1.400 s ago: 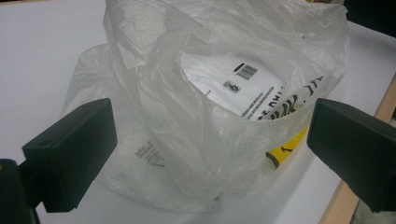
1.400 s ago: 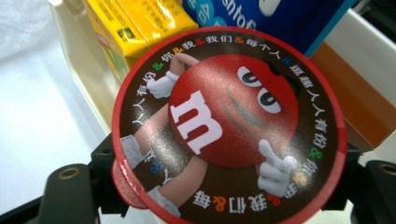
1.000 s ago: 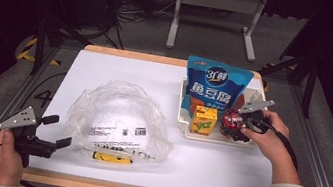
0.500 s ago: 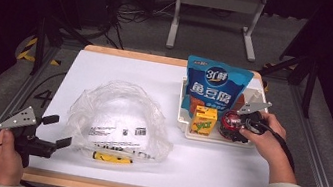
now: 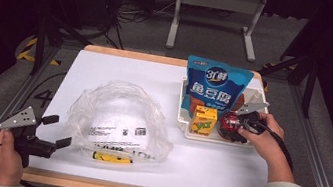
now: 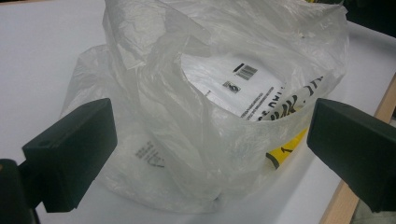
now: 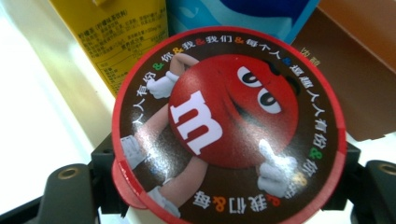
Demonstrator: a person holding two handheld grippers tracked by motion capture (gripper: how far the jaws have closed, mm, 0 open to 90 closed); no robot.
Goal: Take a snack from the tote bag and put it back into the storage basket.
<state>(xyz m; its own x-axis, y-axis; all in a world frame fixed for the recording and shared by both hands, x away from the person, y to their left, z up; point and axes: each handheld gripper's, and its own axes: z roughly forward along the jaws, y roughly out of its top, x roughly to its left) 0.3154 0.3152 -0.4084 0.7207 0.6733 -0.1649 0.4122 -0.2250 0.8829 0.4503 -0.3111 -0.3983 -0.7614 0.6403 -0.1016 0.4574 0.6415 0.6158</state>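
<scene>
Right gripper (image 5: 235,127) clamped on the M&M's tub (image 7: 229,126) inside the white tray (image 5: 213,137), just beside the yellow carton (image 5: 204,119). Left gripper (image 5: 54,131) jaws apart, left of the tray, facing the plastic bag (image 6: 224,107).

Round candy tub (image 5: 230,125) w/ red rim & brown lid (image 7: 229,126) showing a red cartoon figure sat upright, right of centre in high view, in the white tray (image 5: 213,137), just beside a yellow carton (image 5: 204,119), lid facing up; jaws either side.
</scene>
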